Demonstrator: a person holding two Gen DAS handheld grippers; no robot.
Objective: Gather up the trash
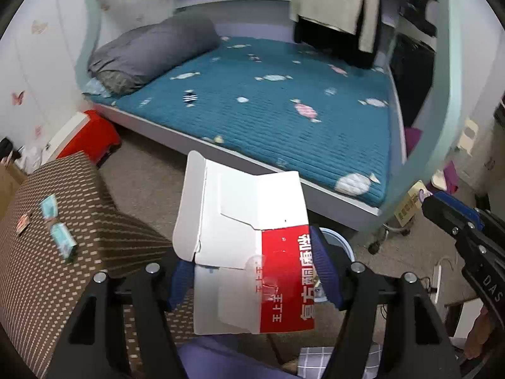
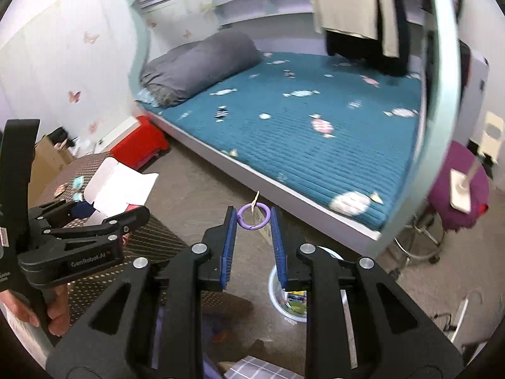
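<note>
Left hand-held gripper (image 1: 255, 271): blue pads clamped on the sides of a red-and-white carton (image 1: 249, 252), flaps open, held in the air above the floor, near a brown dotted case (image 1: 63, 252). Right hand-held gripper (image 2: 253, 221): pads clenched on a purple ring (image 2: 254, 217) with a tag hanging from it, held over a round bin (image 2: 277, 287) on the floor that holds wrappers. Beyond both: bed (image 1: 284, 110) with teal quilted cover; grey rolled duvet (image 1: 151, 50) at its head. Two small packets (image 1: 56, 224) lie on the case top.
</note>
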